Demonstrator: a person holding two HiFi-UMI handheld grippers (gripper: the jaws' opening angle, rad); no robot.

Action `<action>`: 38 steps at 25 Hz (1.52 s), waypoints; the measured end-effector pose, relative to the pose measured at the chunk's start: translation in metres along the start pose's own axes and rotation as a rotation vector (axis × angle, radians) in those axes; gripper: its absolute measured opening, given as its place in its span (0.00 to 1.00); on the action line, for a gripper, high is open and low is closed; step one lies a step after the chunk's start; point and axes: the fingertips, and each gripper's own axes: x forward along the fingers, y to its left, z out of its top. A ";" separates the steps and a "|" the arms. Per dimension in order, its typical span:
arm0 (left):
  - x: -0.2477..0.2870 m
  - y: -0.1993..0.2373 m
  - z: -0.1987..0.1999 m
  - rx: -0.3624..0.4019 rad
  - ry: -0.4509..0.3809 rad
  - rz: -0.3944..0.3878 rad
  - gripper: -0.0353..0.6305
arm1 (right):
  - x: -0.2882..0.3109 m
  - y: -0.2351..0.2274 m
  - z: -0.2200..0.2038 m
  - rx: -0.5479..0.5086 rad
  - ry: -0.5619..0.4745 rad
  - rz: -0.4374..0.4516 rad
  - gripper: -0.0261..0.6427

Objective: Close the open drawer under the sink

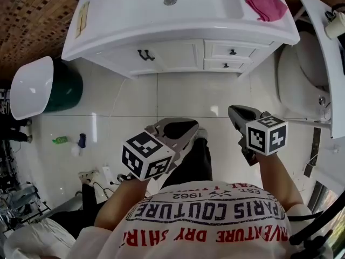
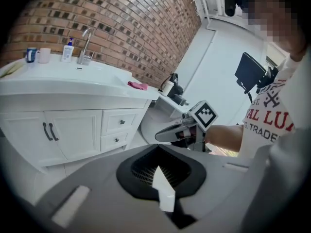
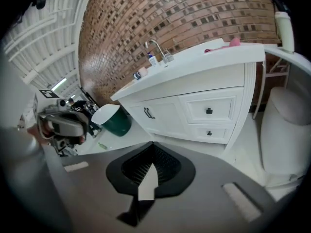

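The left gripper [image 1: 180, 128] and right gripper [image 1: 237, 113] were both clenched on nothing, held over the floor [image 1: 205, 93] well apart from the sink cabinet [image 1: 178, 55]. At its right side, the upper drawer [image 1: 232, 50] and lower drawer [image 1: 226, 65] looked flush with the front.

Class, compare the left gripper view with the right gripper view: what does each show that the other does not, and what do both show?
Only the left gripper view shows the right gripper and the person's printed shirt. Only the right gripper view shows the left gripper and the green bin with its white lid. Both show the white vanity, its two small drawers, the faucet, the pink cloth and the brick wall.
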 end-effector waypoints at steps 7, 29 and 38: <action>-0.036 -0.124 -0.064 0.050 -0.084 0.000 0.04 | -0.127 0.110 -0.081 -0.174 -0.076 0.104 0.05; -0.131 -0.376 -0.175 0.190 -0.192 -0.014 0.04 | -0.327 0.269 -0.250 -0.363 -0.165 0.079 0.05; -0.148 -0.385 -0.166 0.260 -0.195 -0.015 0.04 | -0.326 0.278 -0.246 -0.350 -0.186 0.082 0.05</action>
